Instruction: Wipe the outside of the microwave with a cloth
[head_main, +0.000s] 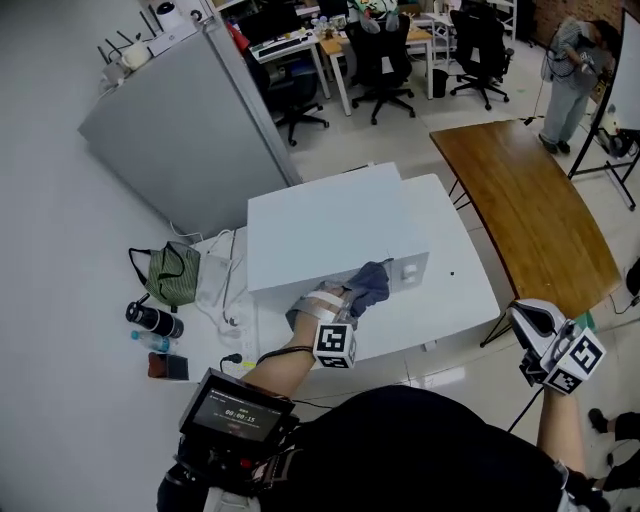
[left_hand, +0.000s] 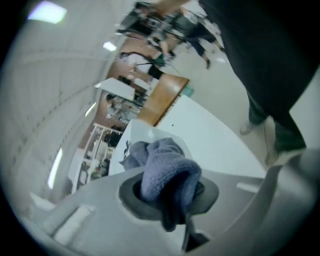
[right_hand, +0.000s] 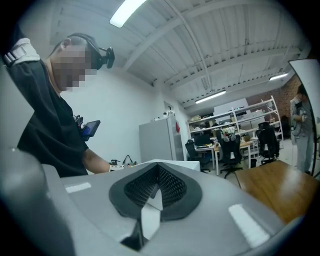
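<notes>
White table (head_main: 462, 292) — microwave (head_main: 330, 228) (bag (head_main: 172, 276) beside).

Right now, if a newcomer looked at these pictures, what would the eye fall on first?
First, the big white microwave in the middle of the head view, on a white table. At its front face, the left tongs are shut on a blue-grey cloth. The right tongs hang shut and empty at the lower right, near a brown wooden table.

Showing a green bag (head_main: 170, 275) lying beside a black flask (head_main: 153, 320) on a white table (head_main: 462, 292), a wooden table (head_main: 520, 210) standing near.
</notes>
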